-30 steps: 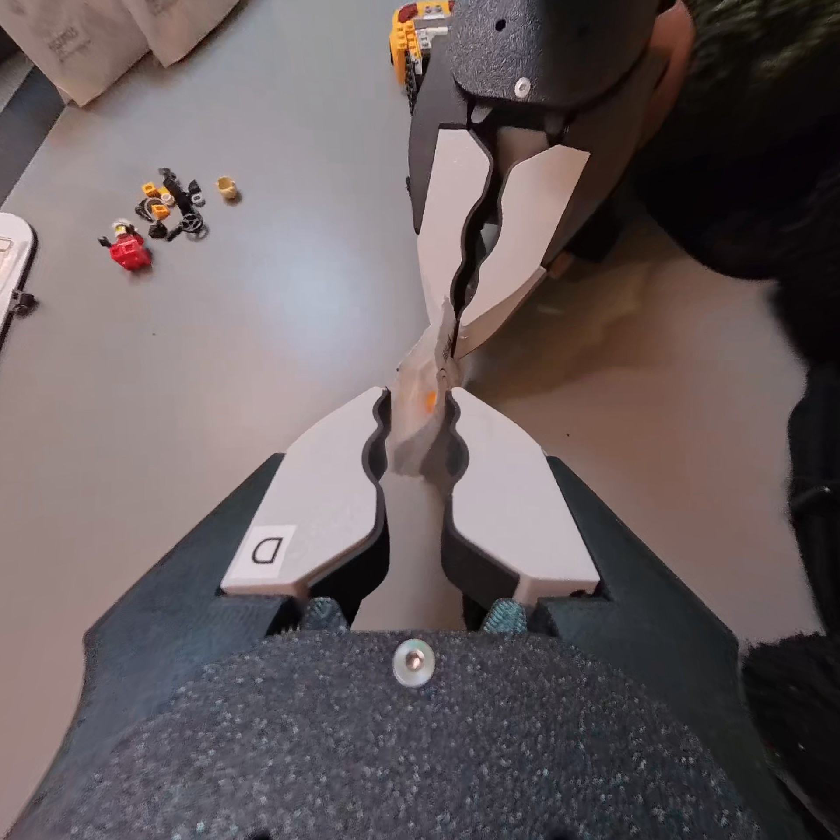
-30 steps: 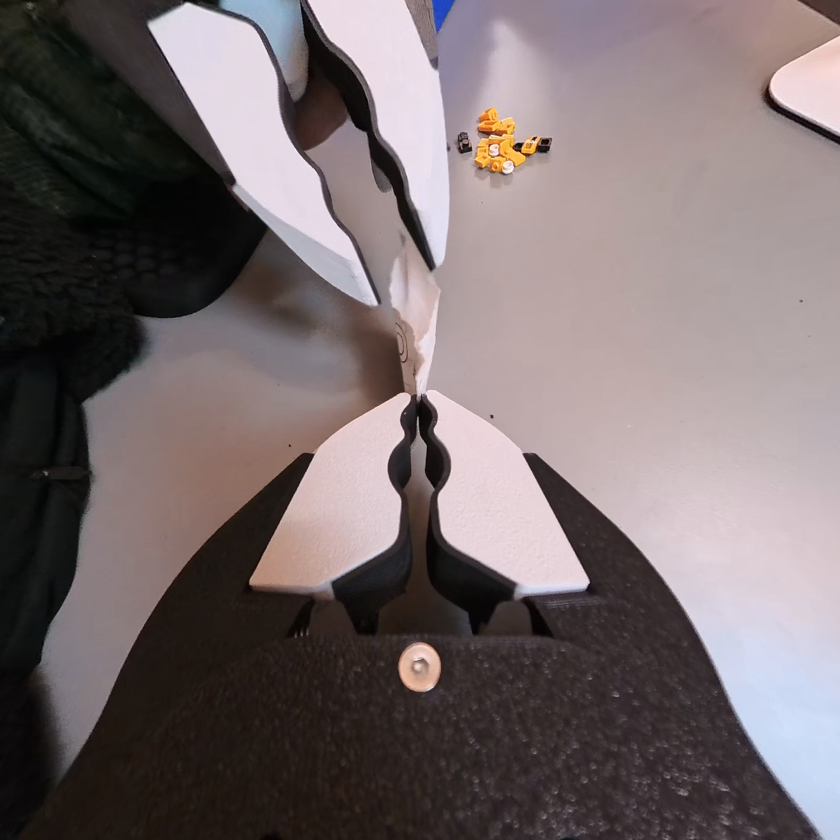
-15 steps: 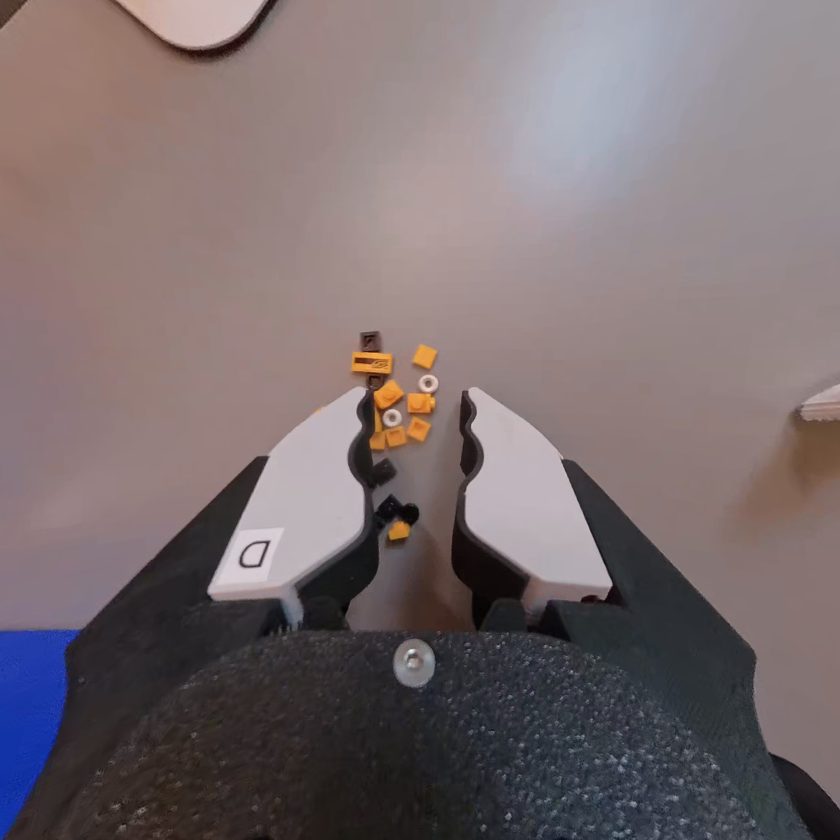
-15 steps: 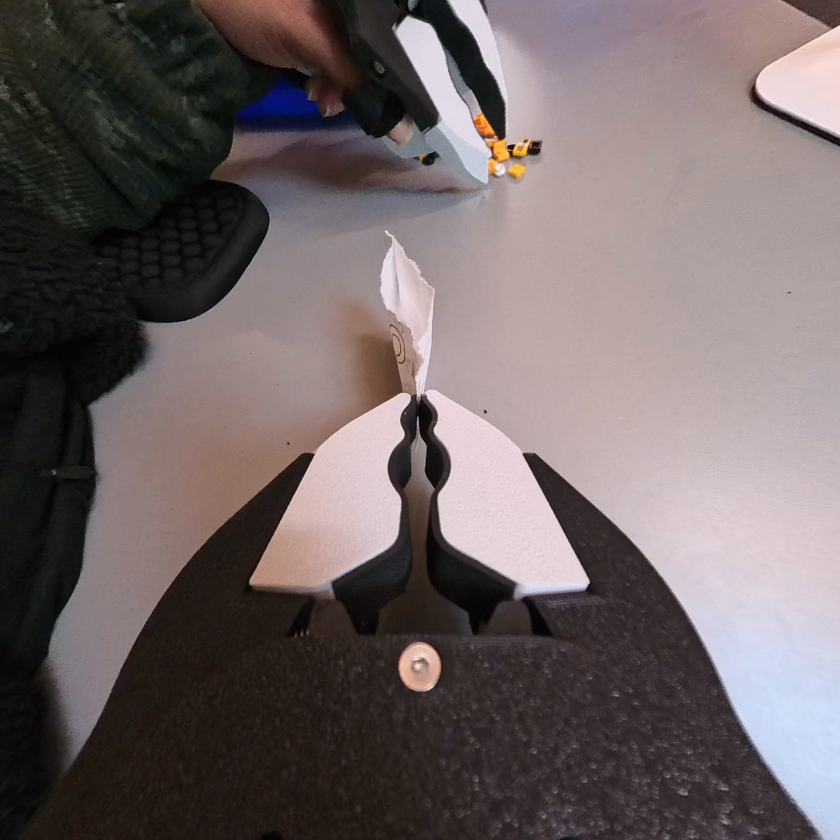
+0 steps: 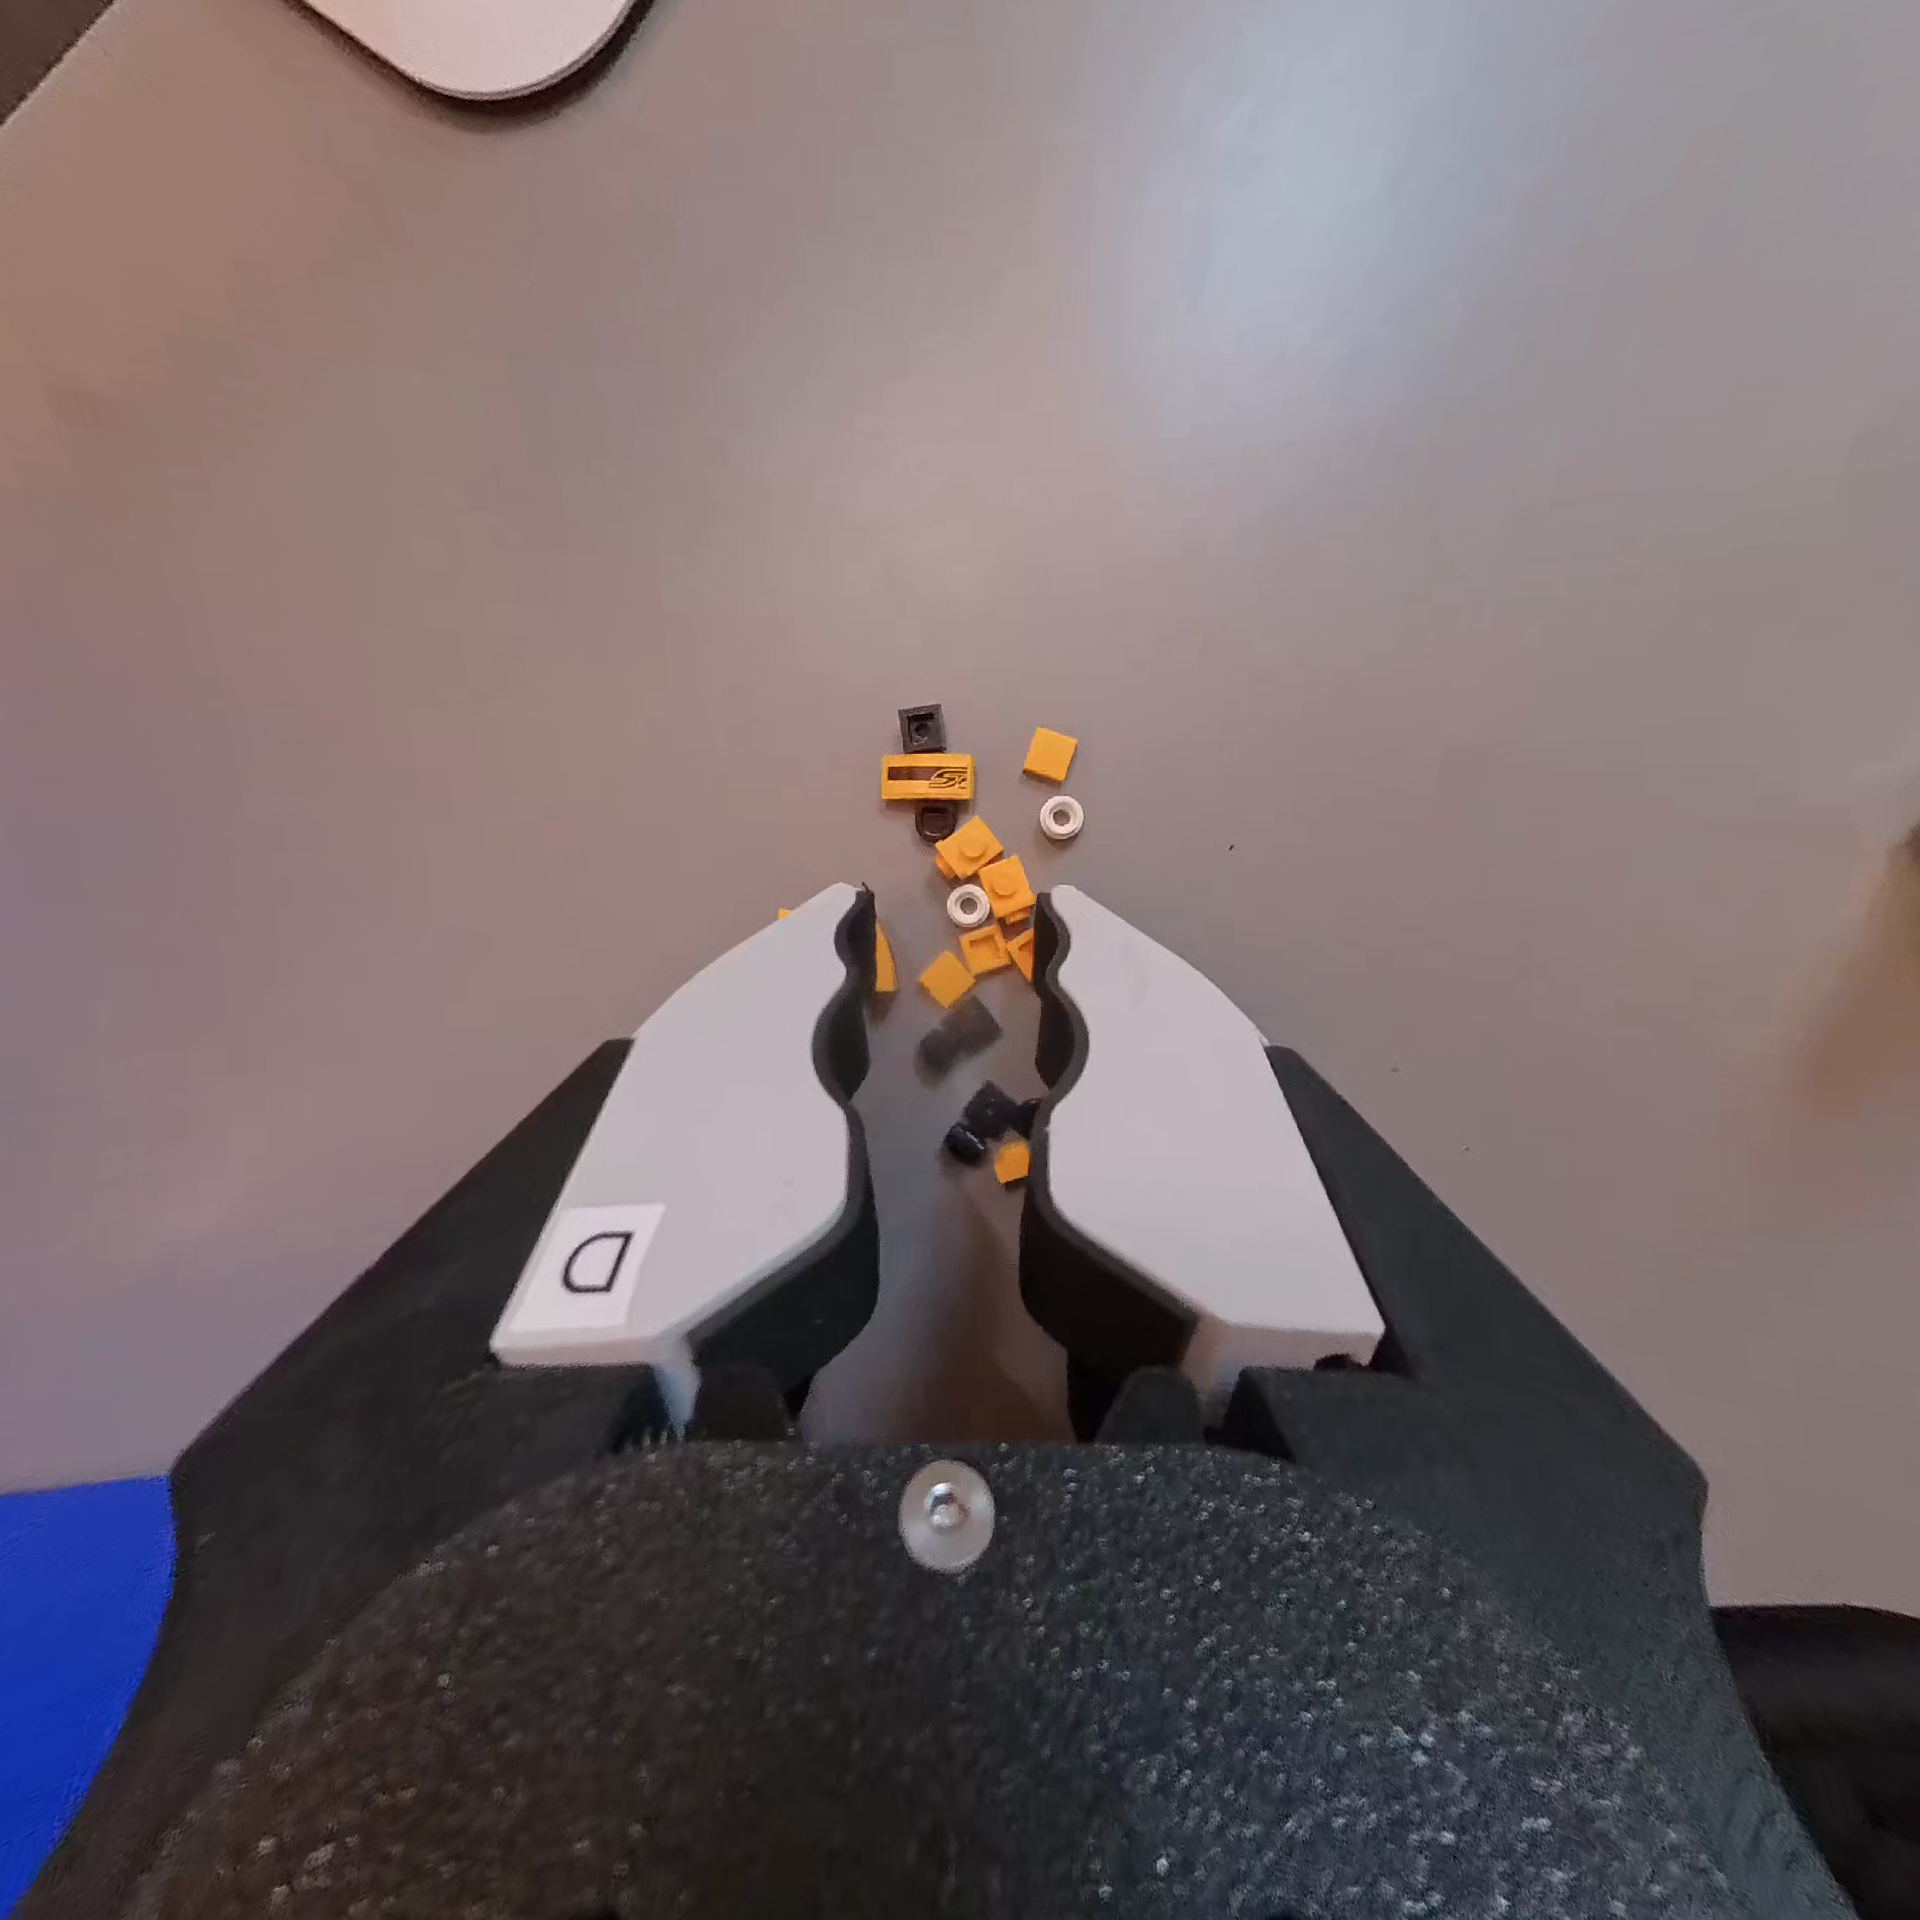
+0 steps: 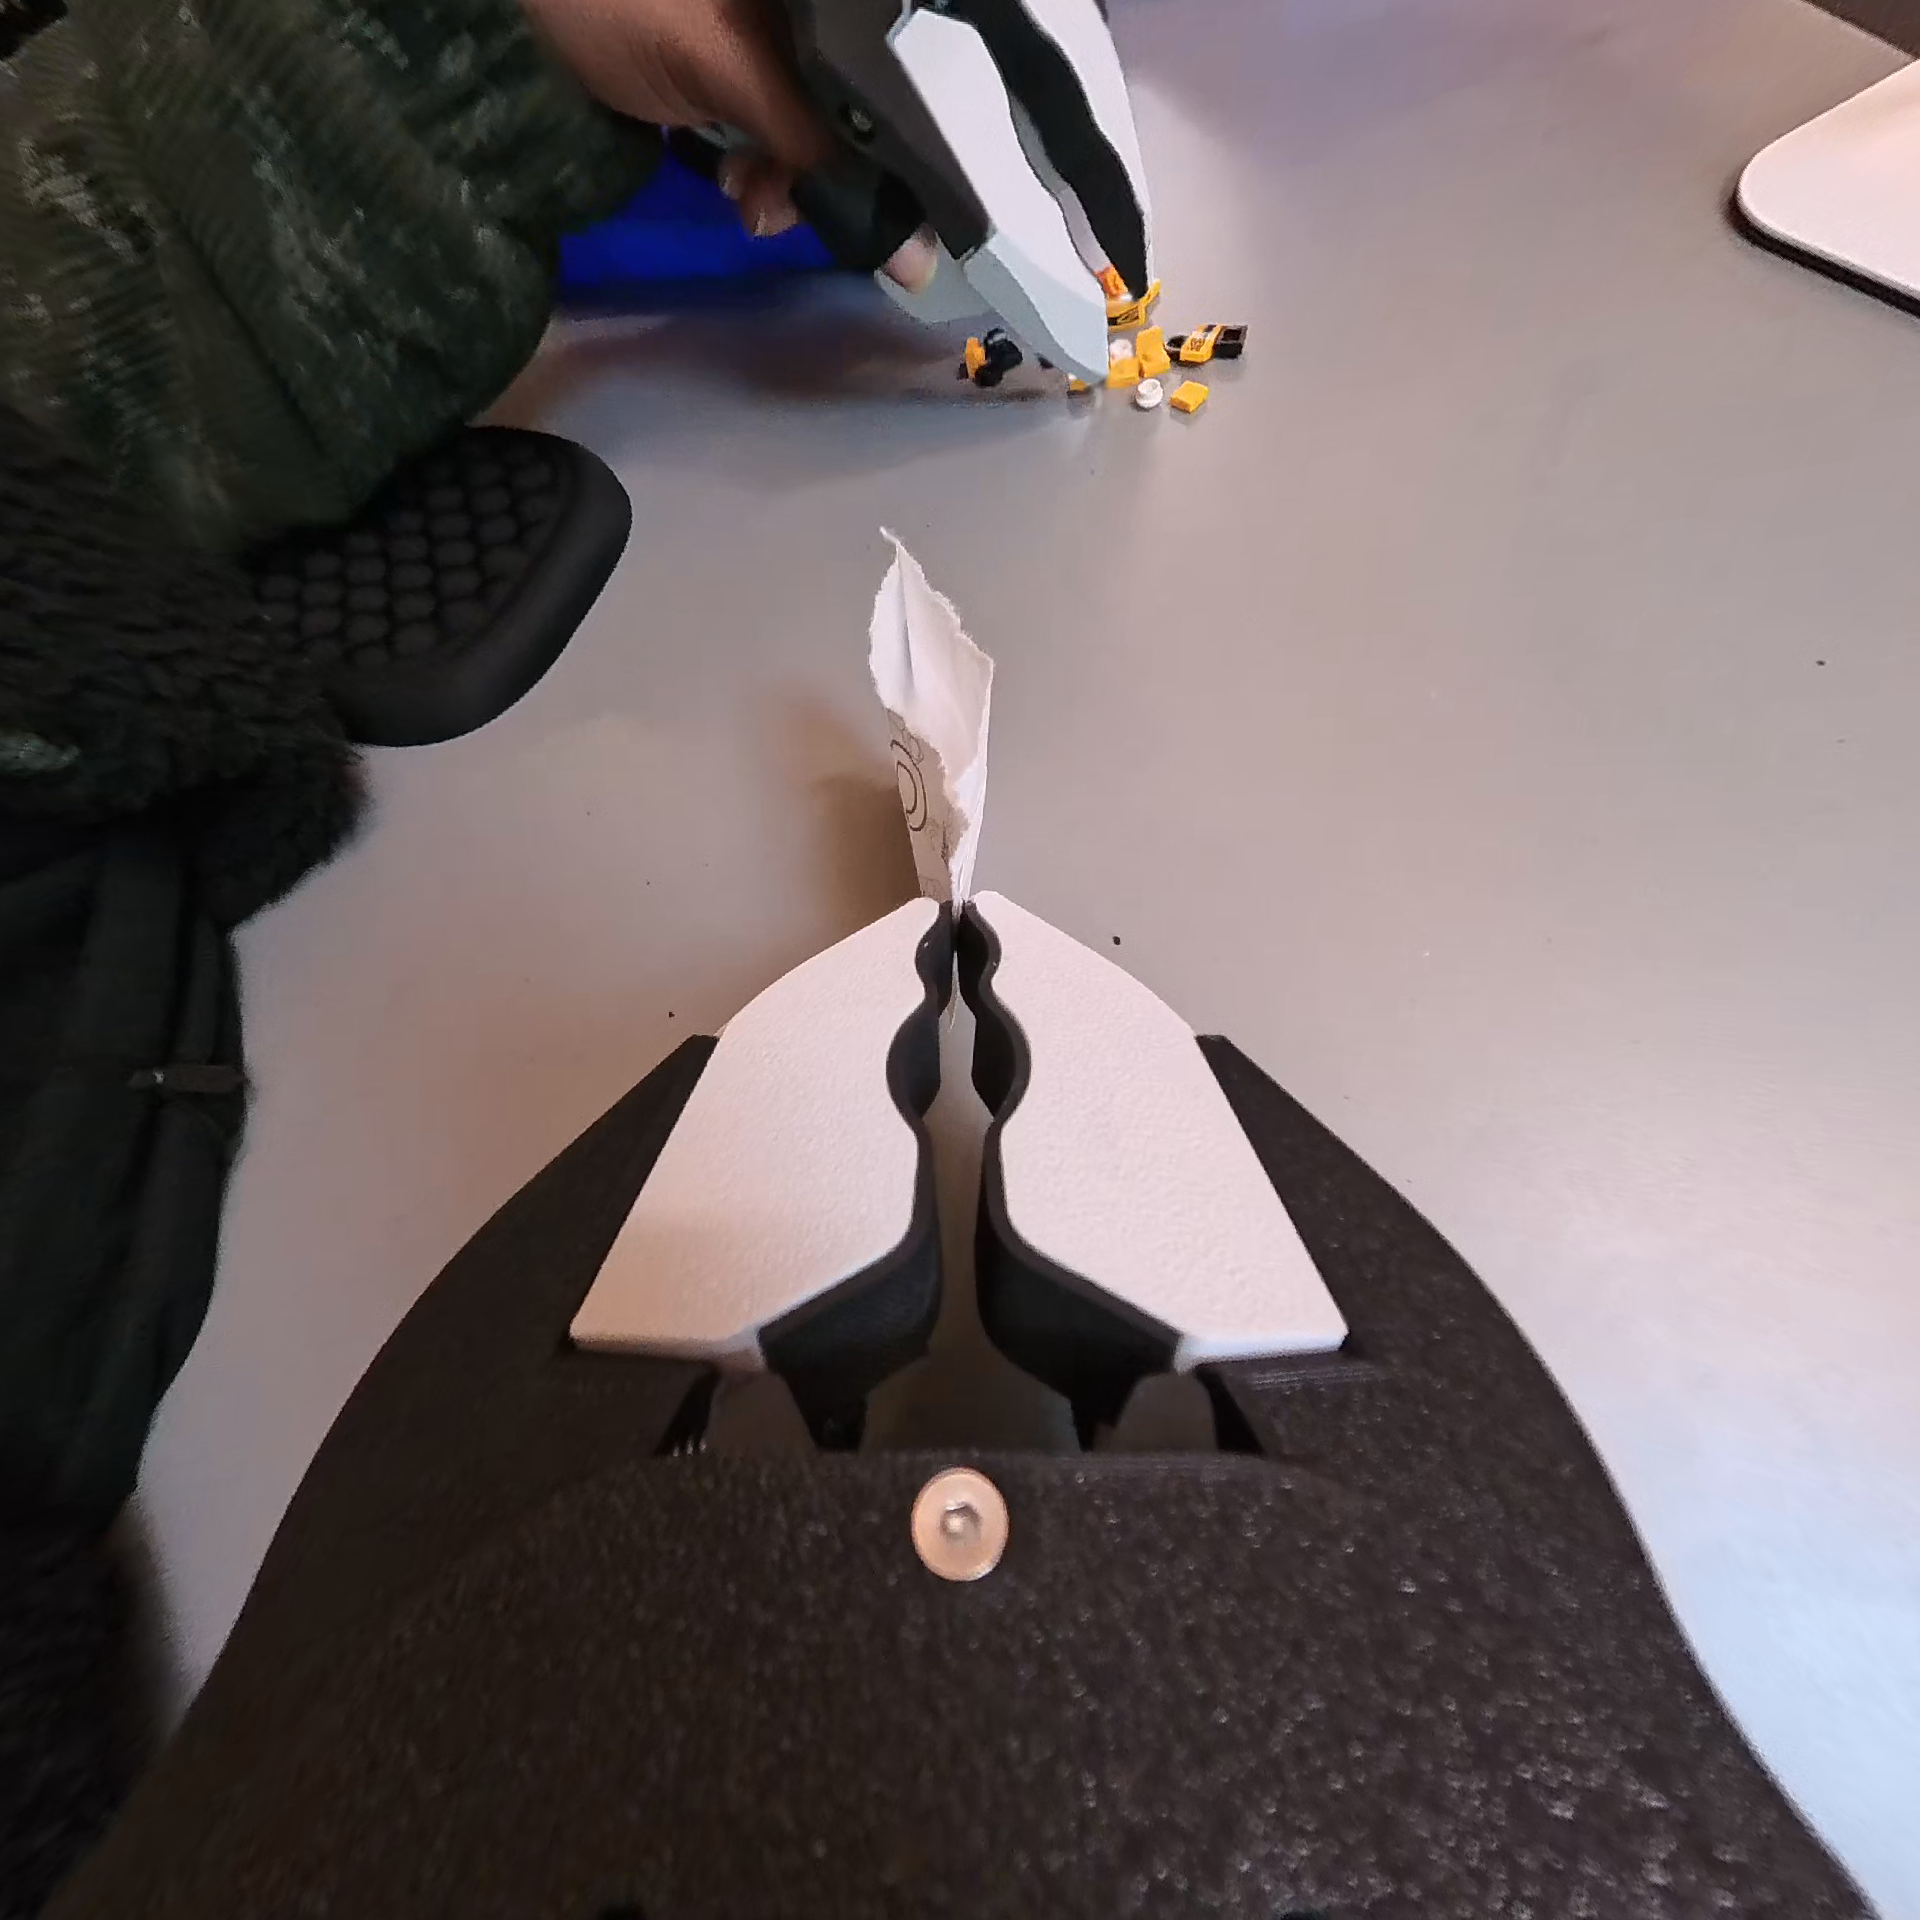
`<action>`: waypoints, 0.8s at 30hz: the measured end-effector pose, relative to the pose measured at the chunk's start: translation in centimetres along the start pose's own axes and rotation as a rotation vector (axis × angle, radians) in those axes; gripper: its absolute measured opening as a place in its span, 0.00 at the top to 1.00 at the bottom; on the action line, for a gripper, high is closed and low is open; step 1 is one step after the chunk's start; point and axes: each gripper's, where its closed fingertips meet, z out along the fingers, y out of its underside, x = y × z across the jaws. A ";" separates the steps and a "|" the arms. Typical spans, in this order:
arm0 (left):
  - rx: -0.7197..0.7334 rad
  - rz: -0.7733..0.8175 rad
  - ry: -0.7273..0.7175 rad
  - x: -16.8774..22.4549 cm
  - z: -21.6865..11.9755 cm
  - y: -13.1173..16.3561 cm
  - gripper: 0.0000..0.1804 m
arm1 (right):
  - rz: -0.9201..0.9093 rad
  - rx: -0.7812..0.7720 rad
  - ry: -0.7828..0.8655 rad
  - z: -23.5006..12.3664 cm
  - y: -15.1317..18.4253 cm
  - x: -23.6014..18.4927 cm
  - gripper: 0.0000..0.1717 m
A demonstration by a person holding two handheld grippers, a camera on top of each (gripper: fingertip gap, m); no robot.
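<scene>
Orange, black and white toy brick pieces (image 5: 977, 914) lie scattered on the grey worktop (image 5: 520, 520), several of them between the parted fingers of the left gripper (image 5: 951, 914), which grips none of them; more sit just past its tips. Well apart, the right gripper (image 6: 958, 909) is clamped on a torn white paper scrap (image 6: 930, 717), both pads pressed against its lower end, the ragged upper edge standing free above the tips. Ahead of it, a person's hand (image 6: 717, 94) in a dark green sleeve (image 6: 260, 239) holds the left gripper tip-down over the pieces. Bare worktop spreads ahead and to the right of both grippers; a white, dark-edged pad (image 6: 1839, 197) sits at the far right corner, a black mesh object (image 6: 457, 582) at the near left.
</scene>
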 end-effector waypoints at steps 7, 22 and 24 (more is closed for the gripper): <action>0.000 0.016 0.108 0.5 0.7 -0.3 0.84 | 0.004 -0.003 -0.006 0.1 0.0 -0.1 1.00; 0.118 0.134 0.230 4.6 -1.1 -2.9 1.00 | -0.018 -0.008 0.008 0.2 0.0 -0.2 1.00; 0.135 0.157 0.229 5.3 -1.8 -3.3 1.00 | -0.020 -0.011 0.007 0.3 0.0 -0.2 1.00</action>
